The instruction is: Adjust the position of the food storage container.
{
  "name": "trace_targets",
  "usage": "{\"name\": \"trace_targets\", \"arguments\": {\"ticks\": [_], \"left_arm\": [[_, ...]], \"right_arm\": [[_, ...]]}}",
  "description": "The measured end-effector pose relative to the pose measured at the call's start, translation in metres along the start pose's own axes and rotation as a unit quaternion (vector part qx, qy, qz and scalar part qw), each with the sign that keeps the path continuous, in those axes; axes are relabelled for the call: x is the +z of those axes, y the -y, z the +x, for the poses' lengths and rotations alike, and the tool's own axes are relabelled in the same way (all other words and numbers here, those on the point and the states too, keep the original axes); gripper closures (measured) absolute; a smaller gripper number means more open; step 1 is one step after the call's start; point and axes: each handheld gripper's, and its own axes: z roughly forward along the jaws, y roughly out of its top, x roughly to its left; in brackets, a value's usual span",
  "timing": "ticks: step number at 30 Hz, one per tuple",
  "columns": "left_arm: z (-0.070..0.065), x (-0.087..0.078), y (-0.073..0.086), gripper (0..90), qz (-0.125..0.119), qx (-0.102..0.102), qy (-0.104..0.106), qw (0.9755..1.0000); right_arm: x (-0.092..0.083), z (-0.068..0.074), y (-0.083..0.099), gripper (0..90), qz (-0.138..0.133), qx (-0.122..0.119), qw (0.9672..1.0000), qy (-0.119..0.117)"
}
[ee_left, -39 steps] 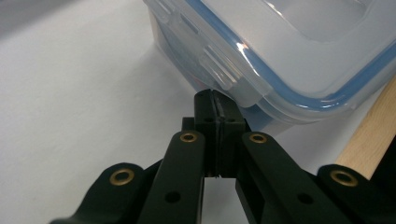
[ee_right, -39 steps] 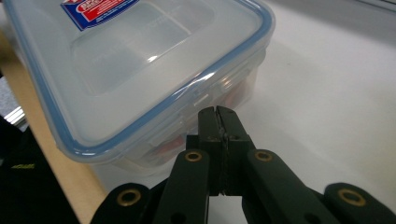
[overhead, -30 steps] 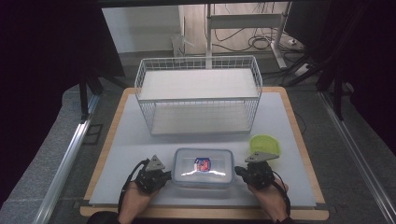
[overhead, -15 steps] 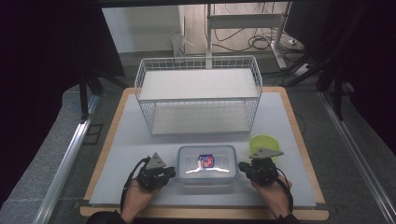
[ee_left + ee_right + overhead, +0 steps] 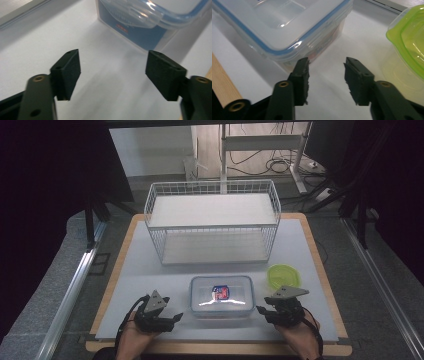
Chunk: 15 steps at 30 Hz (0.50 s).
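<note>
Both grippers rest low at the near edge of the table, one on each side of a clear plastic food container with a blue-sealed lid (image 5: 221,296). Nearest the person, the left gripper (image 5: 172,318) has its jaws spread with nothing between them; they have just been opening, and in the left gripper view the black pads (image 5: 68,72) frame bare white table, with the container's left end (image 5: 147,22) a little way ahead and apart from them. On the other side, the right gripper (image 5: 262,311) is also parted and empty, its jaws likewise just opening; in the right gripper view its pads (image 5: 302,75) sit just beside the container's corner (image 5: 294,32) without pressing on it. This mirrored placement suggests the container has been set down and let go, the two hands flanking it because it is wide enough to need a grip at each end. A label (image 5: 220,293) shows through its lid. Just to the right and slightly farther back sits a small lime-green lidded tub (image 5: 284,276), near the right gripper but apart from it. Farther back stands a white wire basket (image 5: 212,222), its open top facing up. Everything rests on a pale mat over a wood-edged table (image 5: 320,270).
</note>
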Motion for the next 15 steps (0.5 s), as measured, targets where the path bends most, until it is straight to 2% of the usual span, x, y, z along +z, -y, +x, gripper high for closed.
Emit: {"name": "trace_targets", "arguments": {"ticks": [4, 10, 15], "left_arm": [[0.0, -0.002, 0.003, 17.5, -0.005, 0.006, -0.002, 1.0], [0.002, -0.003, 0.005, 10.6, -0.004, -0.001, 0.002, 1.0], [0.001, -0.002, 0.004, 9.9, 0.004, -0.001, 0.002, 1.0]], "right_arm": [[-0.006, 0.001, 0.004, 44.2, -0.011, 0.003, 0.9999, 0.0], [-0.011, -0.001, 0.013, 32.8, -0.023, 0.019, 0.9995, -0.006], [-0.011, -0.002, 0.013, 30.6, -0.025, 0.021, 0.9994, -0.007]]}}
